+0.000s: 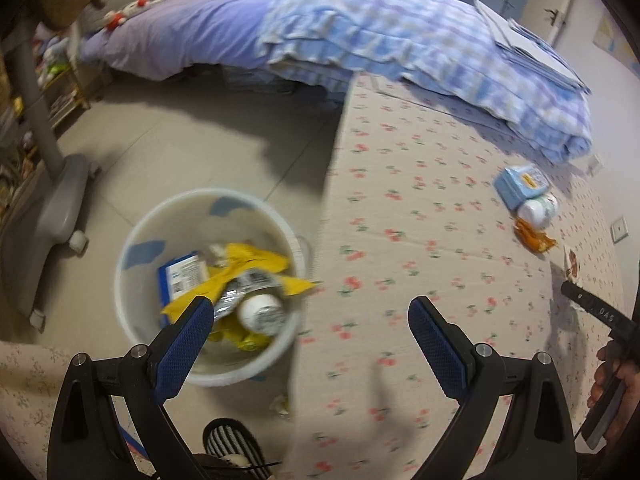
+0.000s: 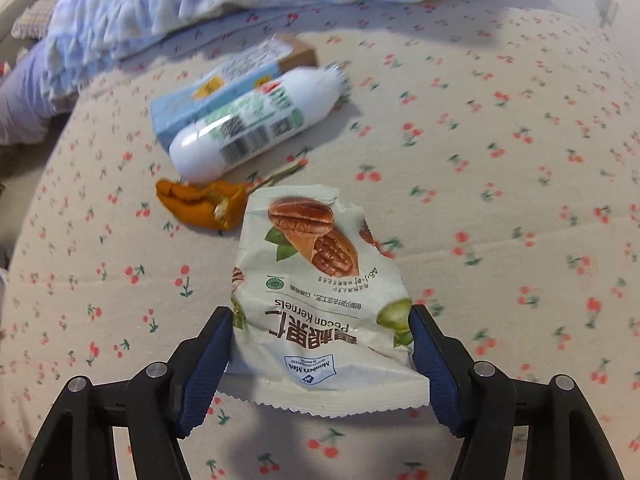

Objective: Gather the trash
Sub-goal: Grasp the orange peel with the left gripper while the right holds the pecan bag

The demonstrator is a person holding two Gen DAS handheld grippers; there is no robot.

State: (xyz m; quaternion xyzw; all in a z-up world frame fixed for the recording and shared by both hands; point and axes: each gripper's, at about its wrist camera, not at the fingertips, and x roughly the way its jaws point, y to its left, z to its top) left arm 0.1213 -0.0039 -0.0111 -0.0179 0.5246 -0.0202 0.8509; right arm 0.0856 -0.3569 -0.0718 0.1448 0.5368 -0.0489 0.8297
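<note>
Right hand-held gripper (image 2: 320, 316) clamps the pecan packet (image 2: 316, 280) just above the cherry-print bed (image 2: 500, 200), while the left hand-held gripper (image 1: 310, 308) hangs wide open, empty, beside the white bin (image 1: 128, 280).

White pecan wrapper (image 2: 320, 300) lies crumpled on the cherry-print mattress (image 2: 500, 220).

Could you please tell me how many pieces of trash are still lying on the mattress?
4: a pecan packet between the right gripper's pads, an orange peel beyond it, then a white bottle against a blue carton. More may be hidden.
</note>
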